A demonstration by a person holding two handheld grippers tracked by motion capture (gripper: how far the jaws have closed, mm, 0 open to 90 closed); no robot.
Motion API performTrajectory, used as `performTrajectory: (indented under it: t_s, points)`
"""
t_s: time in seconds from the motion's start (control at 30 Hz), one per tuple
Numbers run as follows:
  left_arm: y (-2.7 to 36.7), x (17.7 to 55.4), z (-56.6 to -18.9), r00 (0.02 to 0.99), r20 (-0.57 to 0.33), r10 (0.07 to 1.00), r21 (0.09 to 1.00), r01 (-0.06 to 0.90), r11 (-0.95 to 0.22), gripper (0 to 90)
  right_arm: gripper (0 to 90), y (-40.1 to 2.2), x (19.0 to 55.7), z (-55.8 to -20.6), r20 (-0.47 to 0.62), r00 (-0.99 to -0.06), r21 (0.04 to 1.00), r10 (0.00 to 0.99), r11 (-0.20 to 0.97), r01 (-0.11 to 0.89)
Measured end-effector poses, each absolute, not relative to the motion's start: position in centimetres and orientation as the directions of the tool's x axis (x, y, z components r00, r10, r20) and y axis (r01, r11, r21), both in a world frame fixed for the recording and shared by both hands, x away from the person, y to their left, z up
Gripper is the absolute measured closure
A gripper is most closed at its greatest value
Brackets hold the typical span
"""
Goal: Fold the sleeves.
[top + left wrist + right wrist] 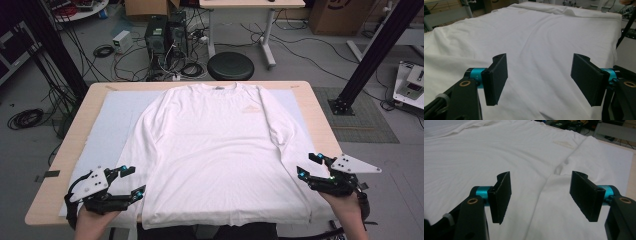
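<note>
Near edge first: left gripper (127,182) at lower left of the high view, jaws wide apart, holding nothing, hovering just beside the hem corner of the white long-sleeve shirt (215,150). Right gripper (310,167) at lower right, jaws likewise wide and empty, close over the right sleeve (287,145) end and side seam.

Shirt spread flat, front up, across the middle of the frame on a pale mat (112,107) covering the bench (75,135); hem toward the near edge, collar toward the far edge, sleeves lying along the body.

Likely step: pinching both lower corners to begin a fold.

Advice:
- Drop low, slide one jaw under the hem edge, close on both layers.
- In the right gripper view, seam (541,192) between sleeve and body sits between the jaws; pick sleeve or body, not half of each.
- Lift both sides evenly to avoid skew.

Farther back: logo (251,109) near the chest, black stool (230,66) and cables on the floor beyond.
</note>
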State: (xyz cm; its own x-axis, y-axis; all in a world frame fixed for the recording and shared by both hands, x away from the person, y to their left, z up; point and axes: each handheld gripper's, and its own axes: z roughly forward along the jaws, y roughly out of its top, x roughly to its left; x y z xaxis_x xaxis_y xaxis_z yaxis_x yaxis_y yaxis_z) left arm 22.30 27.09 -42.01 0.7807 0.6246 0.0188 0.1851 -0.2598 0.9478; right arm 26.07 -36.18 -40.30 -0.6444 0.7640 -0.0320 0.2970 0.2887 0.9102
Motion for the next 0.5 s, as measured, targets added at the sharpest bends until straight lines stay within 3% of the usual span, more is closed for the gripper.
performTrajectory:
  t_s: [0.5]
  points:
    - [31.0, 20.6, -42.8, 0.716, -0.027, 0.697, 0.943, 0.25, -0.221, 29.7, 34.1, -36.5, 26.5, -40.2, -0.032, -0.634, 0.917, 0.773, 0.276, 0.29]
